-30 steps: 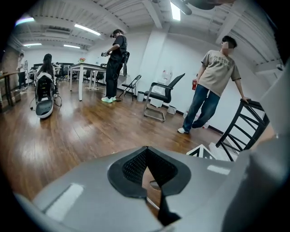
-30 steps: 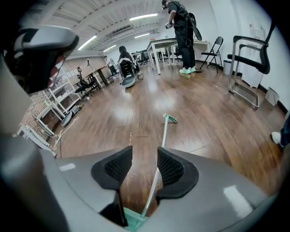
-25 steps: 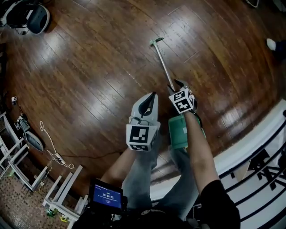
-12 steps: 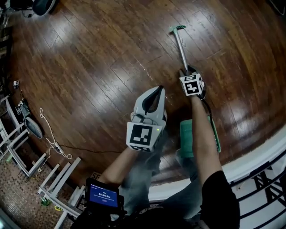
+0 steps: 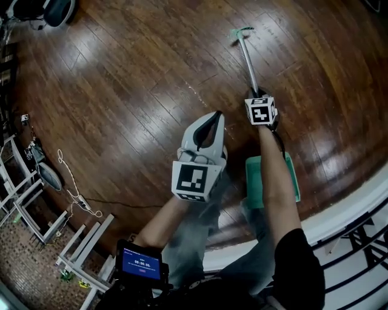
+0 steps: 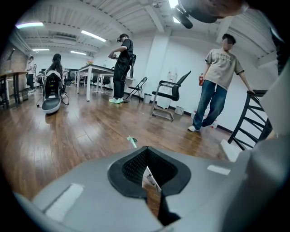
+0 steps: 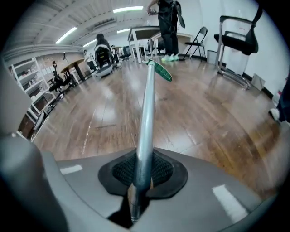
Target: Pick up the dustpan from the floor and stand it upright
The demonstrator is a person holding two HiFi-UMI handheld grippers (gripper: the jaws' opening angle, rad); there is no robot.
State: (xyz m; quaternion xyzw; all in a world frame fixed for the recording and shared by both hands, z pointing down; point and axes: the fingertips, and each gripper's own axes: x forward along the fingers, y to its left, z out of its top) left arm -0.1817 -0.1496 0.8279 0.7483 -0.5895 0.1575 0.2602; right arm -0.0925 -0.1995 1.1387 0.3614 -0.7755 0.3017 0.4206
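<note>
The right hand-held gripper [image 5: 255,92], its jaws just closing, pinches the dustpan handle [image 5: 247,60] lying on the floor [image 5: 121,91]. The left hand-held gripper [image 5: 213,117] hovers nearby, pressed together and empty.

Glossy wooden floor [image 5: 121,91], white walls [image 6: 181,59], ceiling striplights [image 6: 94,35].

Head view: right forearm [image 5: 276,181] covers the mid of the dustpan's green pan [image 5: 253,187]; only side strips show. Marker cube [image 5: 260,112] hides the right gripper [image 5: 259,95] tips & where they meet the handle [image 5: 248,60]. Dark thing [image 5: 51,9] top left is cut by the edge, can't tell what.
Right gripper view: handle's lower end is lost btwn the pads [image 7: 165,174]. Far person [image 7: 168,27] is cut at top. Shoe [image 7: 275,113] at right edge is blurred.
Left gripper view: dark shape [image 6: 199,11] is cut at top.
</note>
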